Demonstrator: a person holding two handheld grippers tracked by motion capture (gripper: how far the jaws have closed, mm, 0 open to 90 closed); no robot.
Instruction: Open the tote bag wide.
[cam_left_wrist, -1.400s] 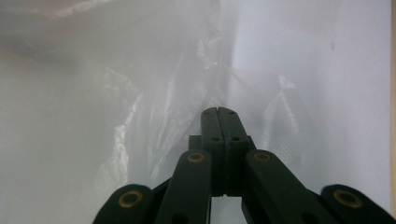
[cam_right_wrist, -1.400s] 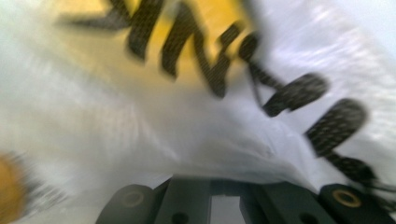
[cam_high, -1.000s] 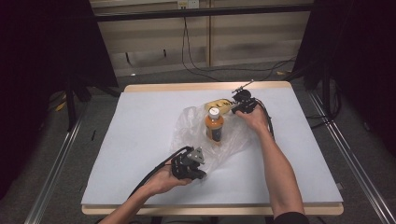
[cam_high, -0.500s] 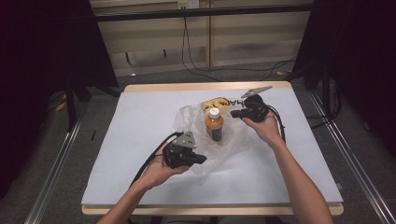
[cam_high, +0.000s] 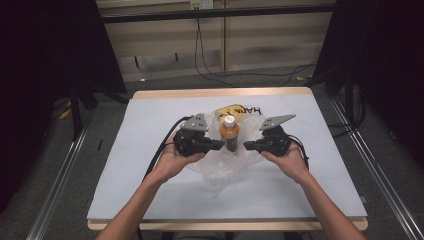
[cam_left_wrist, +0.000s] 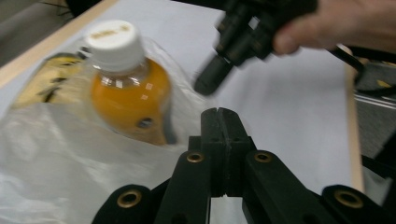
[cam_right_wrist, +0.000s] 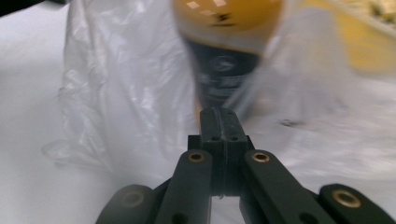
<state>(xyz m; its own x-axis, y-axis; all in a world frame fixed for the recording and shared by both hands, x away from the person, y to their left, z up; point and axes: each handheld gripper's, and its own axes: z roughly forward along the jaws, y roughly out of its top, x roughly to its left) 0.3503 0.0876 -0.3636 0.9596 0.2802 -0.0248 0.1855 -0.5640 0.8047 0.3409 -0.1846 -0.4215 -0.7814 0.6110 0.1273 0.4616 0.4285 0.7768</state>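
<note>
Fingers (cam_left_wrist: 219, 122) on both grippers are pressed together, gripping nothing, flanking the bottle (cam_high: 229, 134) standing upright on the plastic bag (cam_high: 220, 165) mid-table (cam_high: 150, 115). One sideways bump could probably tip it.

A pale sheet (cam_high: 150, 150) covers a wooden-edged table (cam_high: 220, 92), its bare rim showing along the far side. Beyond it, dark cables (cam_high: 215, 65) trail down a light panelled wall and across the grey floor (cam_high: 165, 80). Metal rails (cam_high: 60, 175) run along the floor to the left and right of the table, and black stands (cam_high: 75, 100) rise in the shadows at both far corners.
</note>
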